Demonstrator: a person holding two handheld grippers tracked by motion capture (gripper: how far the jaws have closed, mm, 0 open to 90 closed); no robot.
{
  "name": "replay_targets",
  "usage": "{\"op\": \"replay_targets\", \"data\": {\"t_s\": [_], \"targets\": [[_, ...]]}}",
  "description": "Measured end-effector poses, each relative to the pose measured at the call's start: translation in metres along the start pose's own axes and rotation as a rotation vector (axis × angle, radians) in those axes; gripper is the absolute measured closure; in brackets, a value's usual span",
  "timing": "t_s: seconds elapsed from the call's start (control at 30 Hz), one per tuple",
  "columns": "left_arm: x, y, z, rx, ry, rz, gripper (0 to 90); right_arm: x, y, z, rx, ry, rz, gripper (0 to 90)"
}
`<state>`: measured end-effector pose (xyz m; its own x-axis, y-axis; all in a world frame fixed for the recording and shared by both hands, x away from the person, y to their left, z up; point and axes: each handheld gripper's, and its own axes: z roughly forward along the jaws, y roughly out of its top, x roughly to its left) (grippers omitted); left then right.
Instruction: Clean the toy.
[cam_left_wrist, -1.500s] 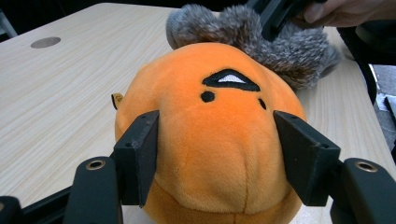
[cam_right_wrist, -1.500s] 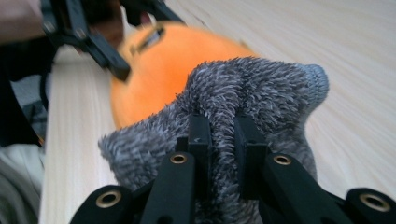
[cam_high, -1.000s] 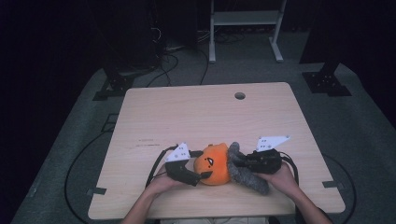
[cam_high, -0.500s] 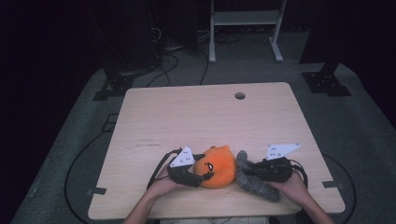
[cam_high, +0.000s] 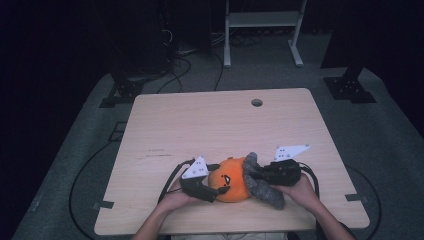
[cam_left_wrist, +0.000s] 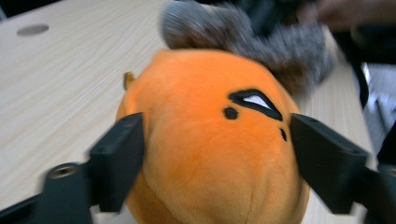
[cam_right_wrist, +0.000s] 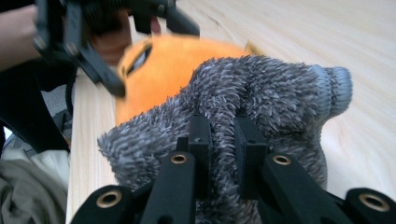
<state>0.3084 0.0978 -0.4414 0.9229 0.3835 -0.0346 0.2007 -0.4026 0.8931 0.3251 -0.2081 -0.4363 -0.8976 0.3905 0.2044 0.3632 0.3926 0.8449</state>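
Black jaws of the right gripper (cam_right_wrist: 219, 140) are clamped on a fuzzy grey plush piece (cam_right_wrist: 261, 93). Left gripper (cam_left_wrist: 215, 154) jaws, just opening, straddle the round orange plush toy (cam_left_wrist: 210, 154), lying on the pale wooden surface (cam_high: 210, 125) near its front edge.

No word, brand, number or sign can be read anywhere in these pictures. The pale wooden worktop (cam_high: 200, 130) carries a faint dark line of marks left of its middle, too small to tell whether it is writing. The round orange plush toy (cam_left_wrist: 210, 140) bears only stitched black and white face markings, which are not lettering.
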Motion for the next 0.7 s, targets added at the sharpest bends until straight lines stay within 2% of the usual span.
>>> {"op": "replay_targets", "data": {"t_s": [0.1,0.17,0.23,0.27,0.33,0.4,0.53,0.6,0.63,0.7], "targets": [[-0.004,0.005,0.004,0.014,0.034,-0.011,16.1,0.002,-0.009,-0.006,0.021,-0.012,0.006,79.1],[-0.003,0.004,0.004,0.015,0.041,-0.018,17.1,0.004,-0.012,-0.008,0.047,-0.015,-0.002,79.1],[-0.004,0.003,0.003,0.01,0.04,0.007,24.1,0.003,-0.014,-0.011,0.062,-0.012,-0.003,79.1],[-0.004,0.002,0.002,0.008,0.034,0.02,26.8,0.003,-0.014,-0.013,0.058,-0.011,0.0,79.1],[-0.006,0.002,0.002,0.005,0.025,0.055,30.9,0.0,-0.009,-0.02,0.012,-0.005,0.009,79.1],[-0.01,0.002,0.003,0.006,0.014,0.103,32.5,-0.001,0.0,-0.022,-0.012,-0.001,0.004,79.1],[-0.016,0.002,0.003,0.019,-0.001,0.204,34.2,-0.008,0.022,-0.01,-0.011,0.028,-0.017,79.1],[-0.017,0.001,0.002,0.024,-0.001,0.214,34.9,-0.013,0.028,0.001,0.017,0.04,-0.021,79.2],[-0.015,0.0,0.001,0.025,0.0,0.207,35.0,-0.017,0.027,0.005,0.032,0.053,-0.012,79.2],[-0.011,-0.001,0.0,0.012,-0.009,0.186,35.1,-0.024,0.023,0.008,0.025,0.062,0.02,79.3]]}}
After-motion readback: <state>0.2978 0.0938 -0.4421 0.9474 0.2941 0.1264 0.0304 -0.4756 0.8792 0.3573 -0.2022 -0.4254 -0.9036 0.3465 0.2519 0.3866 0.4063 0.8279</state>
